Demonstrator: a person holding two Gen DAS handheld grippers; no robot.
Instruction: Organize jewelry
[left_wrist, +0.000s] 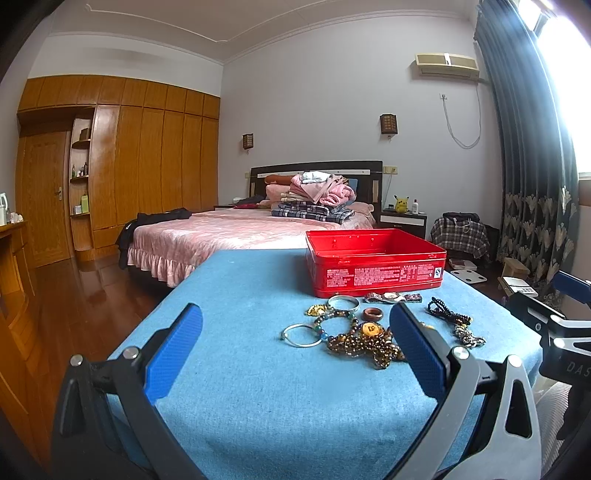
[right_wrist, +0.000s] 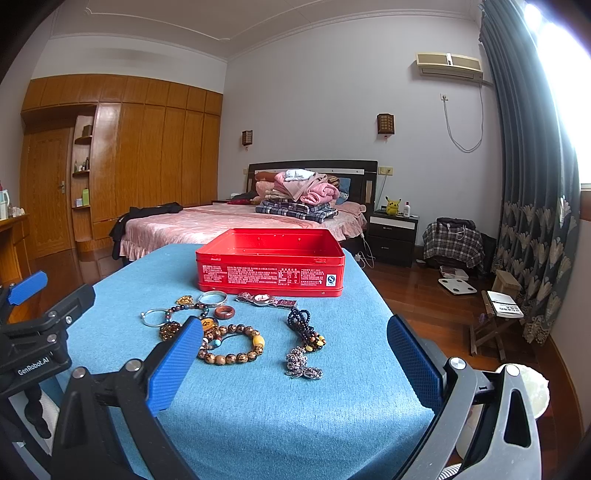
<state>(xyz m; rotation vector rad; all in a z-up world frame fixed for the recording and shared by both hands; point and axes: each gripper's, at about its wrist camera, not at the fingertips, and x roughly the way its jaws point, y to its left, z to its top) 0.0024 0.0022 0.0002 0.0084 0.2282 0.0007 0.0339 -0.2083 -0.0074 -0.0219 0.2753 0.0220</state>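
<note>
An open red tin box (left_wrist: 375, 264) (right_wrist: 271, 264) stands at the far end of a blue-covered table (left_wrist: 258, 387) (right_wrist: 277, 406). In front of it lie loose jewelry pieces: a silver bangle (left_wrist: 301, 335) (right_wrist: 153, 318), a second silver bangle (left_wrist: 343, 302) (right_wrist: 212, 296), a brown ring (left_wrist: 372, 314) (right_wrist: 224, 312), a wristwatch (left_wrist: 392, 297) (right_wrist: 264, 300), a brown bead bracelet (right_wrist: 232, 345), a dark bead necklace (left_wrist: 456, 326) (right_wrist: 304, 341) and a tangle of amber beads (left_wrist: 364, 343). My left gripper (left_wrist: 295, 343) is open and empty, short of the pile. My right gripper (right_wrist: 295, 354) is open and empty, near the bracelet and necklace.
The table's far and right edges drop to a wooden floor (right_wrist: 424, 302). A bed (left_wrist: 221, 232) stands behind the table. A small wooden stool with a booklet (right_wrist: 498, 314) and a bathroom scale (right_wrist: 456, 286) are on the floor at the right.
</note>
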